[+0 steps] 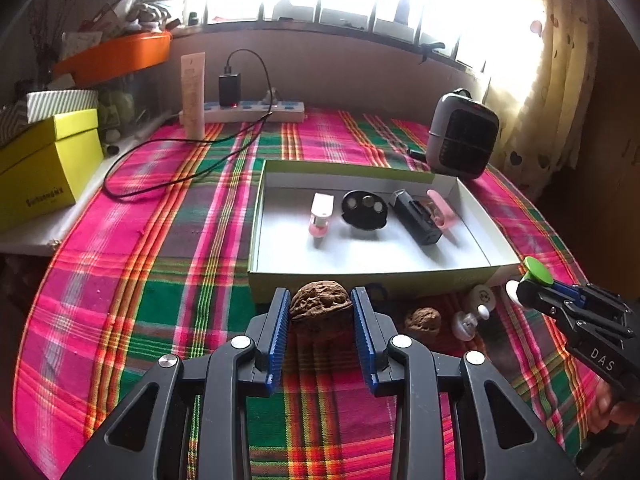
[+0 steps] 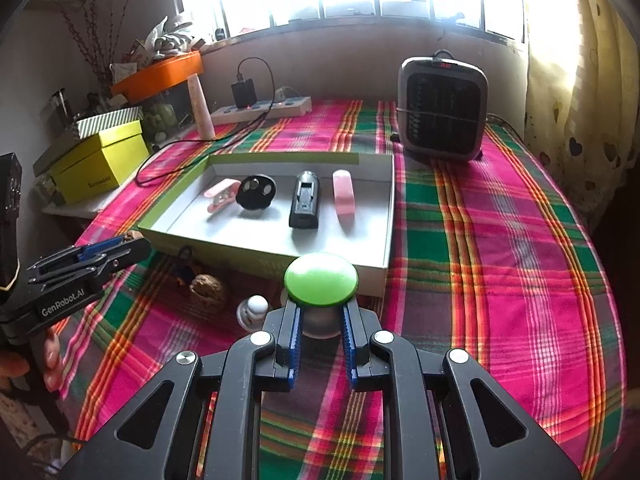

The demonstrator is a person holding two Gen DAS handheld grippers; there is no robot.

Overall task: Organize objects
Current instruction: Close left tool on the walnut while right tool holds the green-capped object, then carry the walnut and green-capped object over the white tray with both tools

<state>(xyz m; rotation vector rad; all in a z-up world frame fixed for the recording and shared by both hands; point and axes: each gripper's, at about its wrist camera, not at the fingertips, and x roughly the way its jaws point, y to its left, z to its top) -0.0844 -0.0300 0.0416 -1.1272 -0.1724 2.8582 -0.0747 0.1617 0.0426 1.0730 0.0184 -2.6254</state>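
We pinch a walnut [image 1: 320, 306] between the blue pads of our left tongs [image 1: 321, 312], lifted just clear of the plaid tablecloth [image 1: 160, 280]. Our right tongs [image 2: 321, 312], pressed together, grip the stem of a green-capped knob [image 2: 321, 279]. Between the two tongs lie a second walnut [image 2: 208, 292] and a small white knob [image 2: 254, 310]. Just beyond both tongs sits the shallow open box [image 1: 360, 272], holding a pink clip [image 1: 320, 216], a black round case [image 1: 364, 210], a black device [image 1: 416, 218] and a pink bar [image 2: 343, 192]. Farther off stands a grey heater [image 2: 442, 108].
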